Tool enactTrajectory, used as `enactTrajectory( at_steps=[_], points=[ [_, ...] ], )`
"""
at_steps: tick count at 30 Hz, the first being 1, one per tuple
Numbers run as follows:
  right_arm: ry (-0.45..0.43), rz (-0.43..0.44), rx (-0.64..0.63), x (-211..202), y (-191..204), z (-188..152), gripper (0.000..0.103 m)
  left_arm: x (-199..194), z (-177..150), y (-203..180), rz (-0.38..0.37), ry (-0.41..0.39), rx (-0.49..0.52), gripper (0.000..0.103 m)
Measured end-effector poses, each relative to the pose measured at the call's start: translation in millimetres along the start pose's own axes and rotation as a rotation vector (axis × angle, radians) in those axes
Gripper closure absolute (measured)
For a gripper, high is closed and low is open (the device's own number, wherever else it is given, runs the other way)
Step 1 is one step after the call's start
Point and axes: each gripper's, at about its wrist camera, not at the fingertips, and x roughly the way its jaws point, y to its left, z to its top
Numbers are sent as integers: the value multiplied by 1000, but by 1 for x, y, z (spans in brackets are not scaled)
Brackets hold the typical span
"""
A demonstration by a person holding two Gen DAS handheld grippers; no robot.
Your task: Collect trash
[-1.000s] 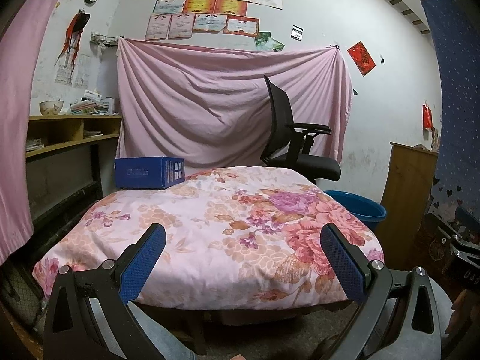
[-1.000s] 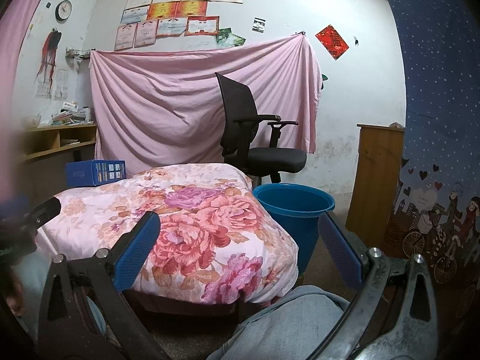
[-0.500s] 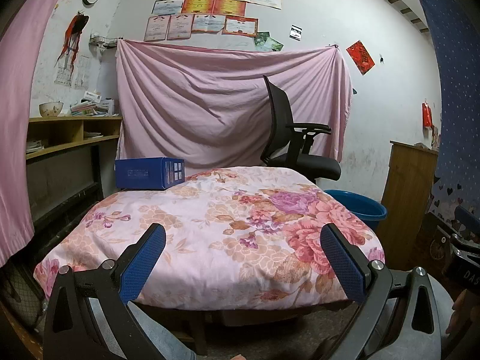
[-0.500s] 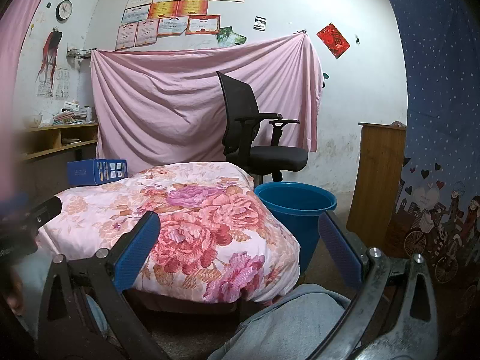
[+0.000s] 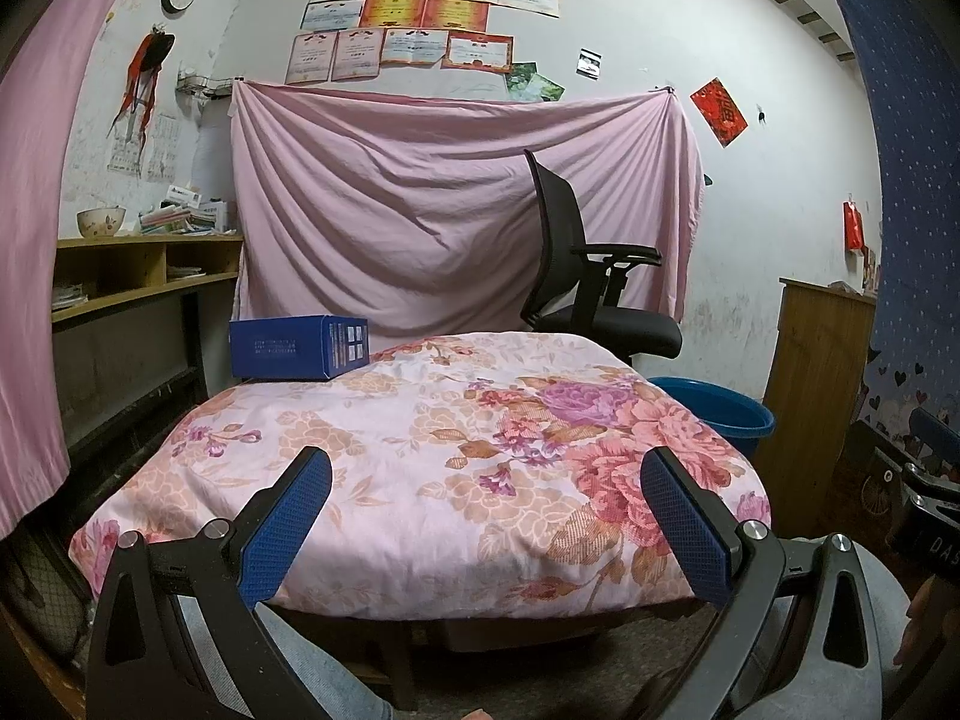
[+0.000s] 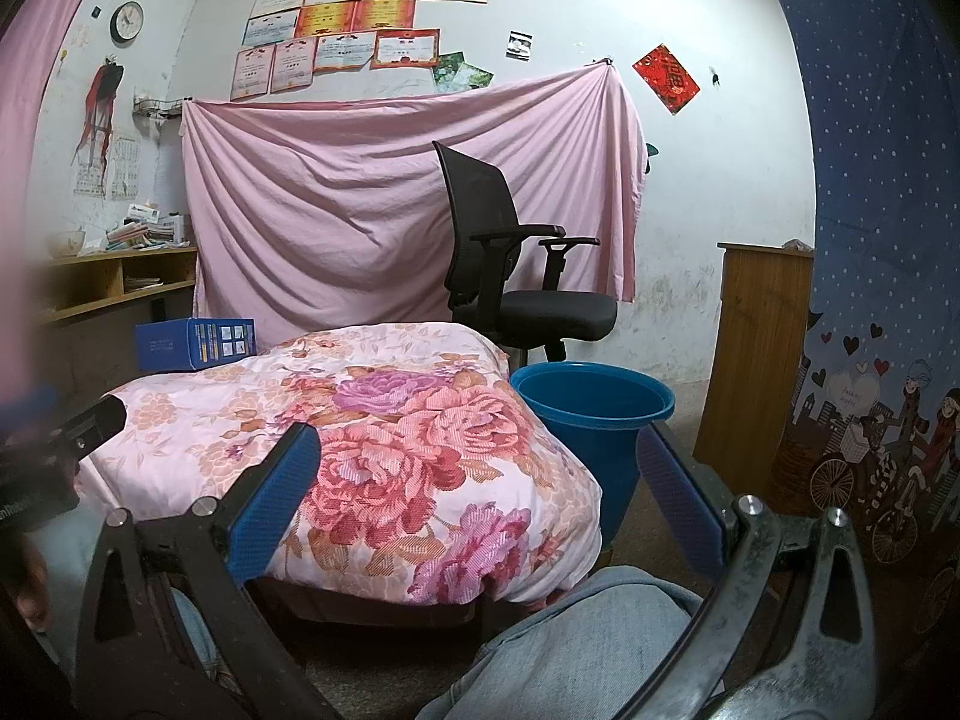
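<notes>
Essentially nothing has moved: left gripper [image 5: 486,516] and right gripper [image 6: 477,480] jaws held apart, empty; blue rectangular cardboard box [image 5: 298,347], possibly trash, far ahead, ungrasped.

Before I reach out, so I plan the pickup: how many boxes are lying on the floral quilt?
1. The blue box lies at the far left corner of the floral quilt, beside the wooden shelf. Nothing else shows on the quilt.

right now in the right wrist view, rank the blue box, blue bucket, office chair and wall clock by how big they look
1. office chair
2. blue bucket
3. blue box
4. wall clock

This is apparent size only; the clock hangs farthest back.
</notes>
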Motion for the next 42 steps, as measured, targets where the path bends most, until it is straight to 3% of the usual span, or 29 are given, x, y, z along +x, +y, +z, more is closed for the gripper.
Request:
enactTrajectory(
  at_steps=[42],
  points=[
    [7,1,3,0,1,-2,0,1,0,3,-2,2,6,2]
  ],
)
